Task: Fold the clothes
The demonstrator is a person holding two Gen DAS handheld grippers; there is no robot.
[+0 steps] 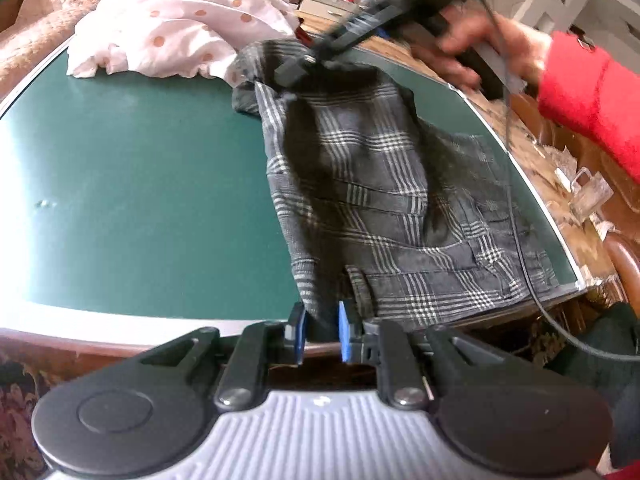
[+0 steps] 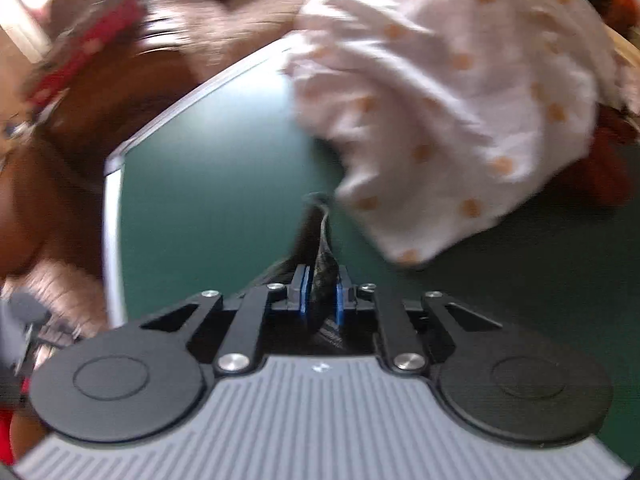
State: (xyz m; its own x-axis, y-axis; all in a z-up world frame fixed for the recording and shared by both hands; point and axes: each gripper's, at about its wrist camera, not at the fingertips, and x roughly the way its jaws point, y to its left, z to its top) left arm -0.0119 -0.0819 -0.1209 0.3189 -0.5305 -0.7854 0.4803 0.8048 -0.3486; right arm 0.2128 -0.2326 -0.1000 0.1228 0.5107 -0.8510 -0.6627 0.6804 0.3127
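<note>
I see glare washing out the green table [image 1: 140,184] at left. My right view smears with motion blur; edges bow.

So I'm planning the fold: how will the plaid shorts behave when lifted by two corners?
Probably floppy: the plaid shorts sag and crease between the left gripper and right gripper. Likely light, since pinched edges carry them. The green mat looks smooth, so they may slide.

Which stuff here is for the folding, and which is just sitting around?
For the folding: plaid shorts, held by left gripper and right gripper; spotted garment, likely next.

Just lying about: pink blanket, clear plastic bits.
</note>
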